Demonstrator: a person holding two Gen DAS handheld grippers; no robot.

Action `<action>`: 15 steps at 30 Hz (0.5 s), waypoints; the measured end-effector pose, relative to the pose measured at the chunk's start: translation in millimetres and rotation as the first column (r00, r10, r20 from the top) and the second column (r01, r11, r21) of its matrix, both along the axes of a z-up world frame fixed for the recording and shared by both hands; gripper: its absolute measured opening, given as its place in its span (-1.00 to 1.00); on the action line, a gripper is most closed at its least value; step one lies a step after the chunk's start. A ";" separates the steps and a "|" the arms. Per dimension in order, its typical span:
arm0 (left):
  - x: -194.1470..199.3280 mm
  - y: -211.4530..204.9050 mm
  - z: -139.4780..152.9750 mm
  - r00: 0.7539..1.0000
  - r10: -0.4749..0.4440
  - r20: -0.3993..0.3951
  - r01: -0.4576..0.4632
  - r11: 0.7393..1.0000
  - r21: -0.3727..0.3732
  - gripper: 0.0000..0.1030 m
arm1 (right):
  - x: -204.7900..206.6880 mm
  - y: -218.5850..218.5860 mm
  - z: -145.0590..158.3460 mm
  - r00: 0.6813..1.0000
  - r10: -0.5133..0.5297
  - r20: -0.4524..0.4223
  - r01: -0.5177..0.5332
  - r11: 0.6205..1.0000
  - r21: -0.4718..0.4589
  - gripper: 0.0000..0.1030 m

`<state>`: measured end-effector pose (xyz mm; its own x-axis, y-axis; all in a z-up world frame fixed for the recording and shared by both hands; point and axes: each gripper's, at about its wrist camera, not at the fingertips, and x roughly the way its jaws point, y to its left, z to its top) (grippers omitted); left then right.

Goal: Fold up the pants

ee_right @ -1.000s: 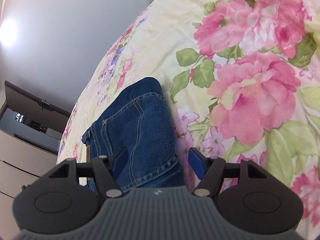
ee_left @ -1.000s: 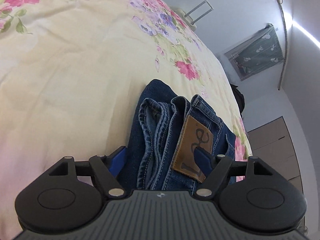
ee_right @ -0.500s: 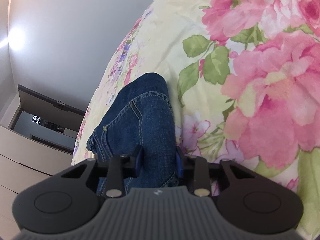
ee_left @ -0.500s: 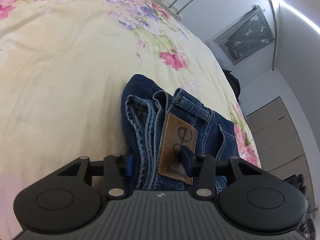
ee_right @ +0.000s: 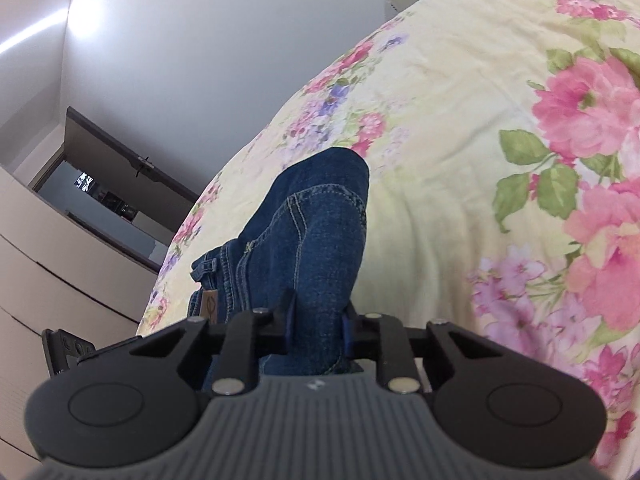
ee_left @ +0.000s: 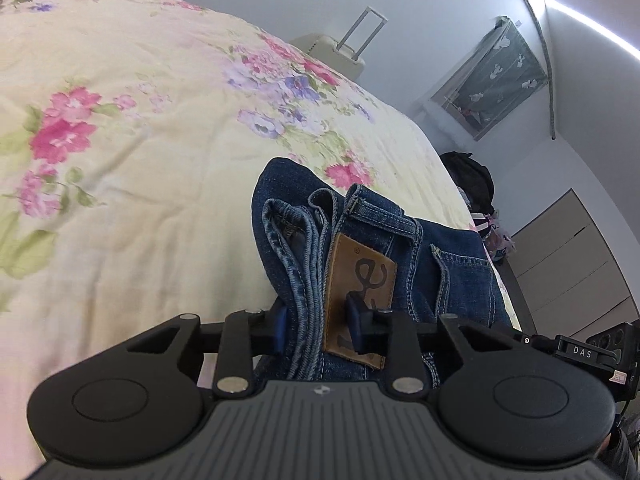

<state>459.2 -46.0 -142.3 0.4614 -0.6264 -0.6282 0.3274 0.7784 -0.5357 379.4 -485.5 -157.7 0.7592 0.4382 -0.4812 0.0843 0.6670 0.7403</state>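
The folded blue jeans (ee_left: 452, 264) hang above the floral bedspread (ee_left: 132, 184). My left gripper (ee_left: 318, 328) is shut on the waistband end, with the layered hems and the brown leather patch (ee_left: 362, 280) between its fingers. In the right wrist view, my right gripper (ee_right: 318, 322) is shut on the other end of the jeans (ee_right: 312, 232), which bunch up in front of it. The brown patch (ee_right: 209, 303) shows at the lower left there.
A pale suitcase (ee_left: 340, 46) stands past the far edge of the bed. A dark bag (ee_left: 470, 180) lies beyond the bed's right side. Beige drawers (ee_right: 52, 272) and a dark doorway (ee_right: 104, 196) are on the left in the right wrist view.
Both grippers have closed on the jeans and lifted them off the bedspread. The views have tilted up toward the walls.
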 end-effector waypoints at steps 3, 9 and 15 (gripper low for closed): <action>-3.0 41.8 13.0 1.000 0.026 0.010 -0.026 0.999 0.040 -0.37 | 5.1 36.8 5.4 0.999 0.049 0.011 -0.049 0.998 0.029 -0.67; 4.5 121.3 12.1 0.996 0.086 -0.009 -0.085 0.992 0.096 -0.37 | 27.7 122.9 -4.6 0.989 0.147 -0.010 -0.146 0.985 0.088 -0.67; 20.9 170.6 -29.6 0.989 0.136 -0.064 -0.131 0.988 0.087 -0.37 | 51.9 187.0 -28.3 0.974 0.218 -0.056 -0.212 0.972 0.100 -0.67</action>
<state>480.1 124.6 -171.9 0.4911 -0.5072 -0.7082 0.1819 0.8548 -0.4860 431.3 -298.5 -186.0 0.6101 0.6328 -0.4768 -0.0028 0.6035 0.7974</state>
